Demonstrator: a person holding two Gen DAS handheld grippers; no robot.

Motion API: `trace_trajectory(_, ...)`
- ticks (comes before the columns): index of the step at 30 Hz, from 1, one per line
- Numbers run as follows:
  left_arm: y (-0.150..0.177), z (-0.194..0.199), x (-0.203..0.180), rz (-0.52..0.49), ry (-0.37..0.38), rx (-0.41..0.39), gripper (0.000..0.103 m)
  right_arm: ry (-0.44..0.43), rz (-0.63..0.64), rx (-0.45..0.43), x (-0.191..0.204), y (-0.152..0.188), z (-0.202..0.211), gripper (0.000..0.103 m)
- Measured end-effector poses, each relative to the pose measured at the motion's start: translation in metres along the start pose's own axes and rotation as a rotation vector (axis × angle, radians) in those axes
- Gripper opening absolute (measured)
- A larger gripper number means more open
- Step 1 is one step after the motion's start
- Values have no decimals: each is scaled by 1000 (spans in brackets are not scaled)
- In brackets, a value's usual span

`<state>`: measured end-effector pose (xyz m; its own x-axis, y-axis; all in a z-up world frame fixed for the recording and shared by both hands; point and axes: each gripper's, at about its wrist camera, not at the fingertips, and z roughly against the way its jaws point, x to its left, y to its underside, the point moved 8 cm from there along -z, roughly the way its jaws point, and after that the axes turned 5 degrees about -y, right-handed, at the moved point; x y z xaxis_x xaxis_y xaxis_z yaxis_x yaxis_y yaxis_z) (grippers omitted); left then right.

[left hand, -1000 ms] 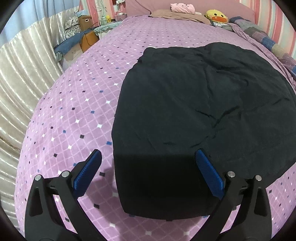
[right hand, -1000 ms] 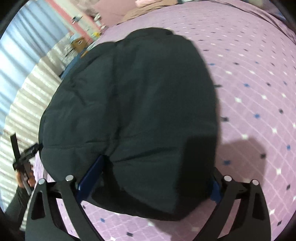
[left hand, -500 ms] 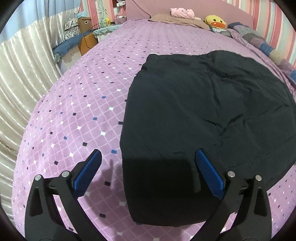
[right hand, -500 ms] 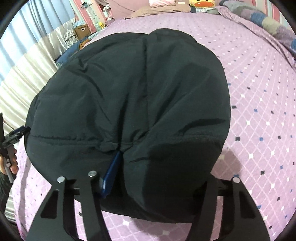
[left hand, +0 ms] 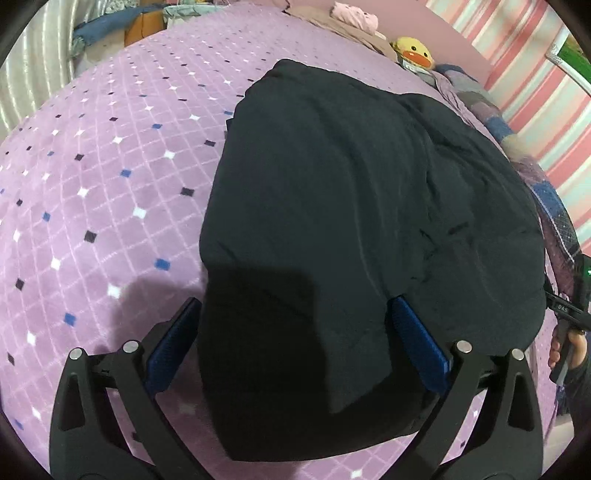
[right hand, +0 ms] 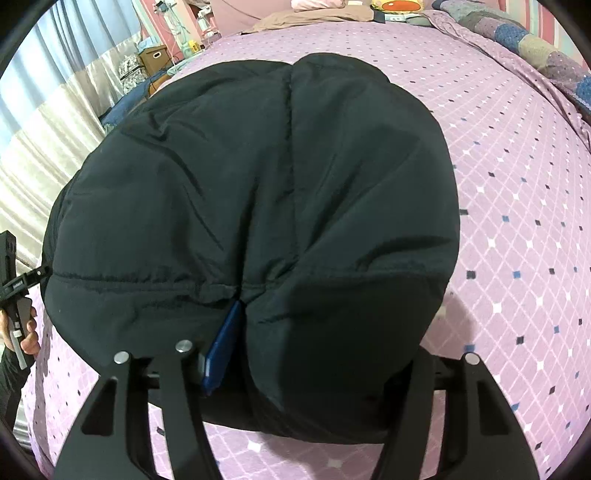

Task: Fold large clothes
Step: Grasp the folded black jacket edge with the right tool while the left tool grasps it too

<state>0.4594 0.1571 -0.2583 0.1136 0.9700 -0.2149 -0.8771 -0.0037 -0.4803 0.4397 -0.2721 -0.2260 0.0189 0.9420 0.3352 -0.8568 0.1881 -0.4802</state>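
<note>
A large black padded jacket [left hand: 351, 206] lies spread on a purple diamond-patterned bed [left hand: 92, 184]; it also fills the right wrist view [right hand: 258, 192]. My left gripper [left hand: 295, 339] is open, its blue pads on either side of the jacket's near left corner, fabric between them. My right gripper [right hand: 288, 350] has closed in on the jacket's near hem: the left blue pad [right hand: 221, 347] presses into a bunched fold, and the right finger is hidden under the cloth.
A yellow duck plush [left hand: 413, 55] and pink and brown clothes [left hand: 354, 16] lie at the bed's head. A patchwork blanket [right hand: 517, 33] runs along the right side. Curtains [right hand: 55, 122] and a cardboard box [right hand: 155, 59] stand left of the bed.
My right gripper's fingers closed from wide open onto the jacket hem. My left gripper moved forward and lower over the jacket's corner, still open.
</note>
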Motion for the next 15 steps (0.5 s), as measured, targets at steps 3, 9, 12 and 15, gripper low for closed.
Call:
trace_trajectory(3, 3, -3, -5, 21, 21, 10, 100, -2, 0, 0, -4, 0, -1, 63)
trace_trajectory(9, -4, -10, -15, -2, 10, 22, 100, -9, -4, 0, -7, 1, -2, 64)
trace_trajectory(12, -5, -10, -13, -35, -7, 22, 100, -8, -3, -1, -7, 1, -2, 65)
trace_trajectory(15, -1, -9, -10, -45, -23, 29, 100, -13, -7, -2, -9, 1, -2, 65)
